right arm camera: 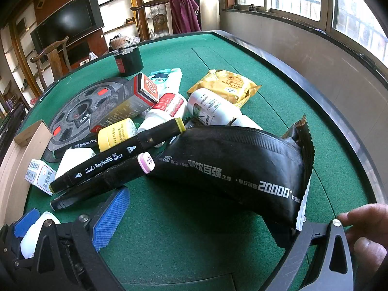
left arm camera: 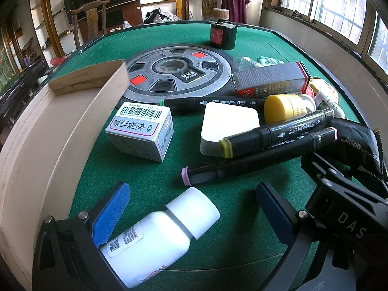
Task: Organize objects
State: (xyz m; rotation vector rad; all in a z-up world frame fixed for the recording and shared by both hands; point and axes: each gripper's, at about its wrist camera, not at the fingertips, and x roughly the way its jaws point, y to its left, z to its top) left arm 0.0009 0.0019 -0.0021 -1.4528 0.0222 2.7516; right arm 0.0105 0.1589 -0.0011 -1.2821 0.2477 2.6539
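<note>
Lining up the left tool point(left arm camera: 191, 208) on the white bottle point(left arm camera: 157, 237): jaws wide, bottle lying on its side between the pads, left pad point(left arm camera: 111, 215) at its shoulder, not clamped yet. Next I'd say: close on the body, lift, swing left into the wooden tray point(left arm camera: 48, 131). The part of the tray I can see holds nothing. Right tool point(right arm camera: 206, 220) spread wide, black snack pouch point(right arm camera: 237, 169) against its far finger, nothing gripped. Markers point(left arm camera: 274, 133), small carton point(left arm camera: 140, 133) and other clutter sit loose on the green surface point(left arm camera: 150, 177).
</note>
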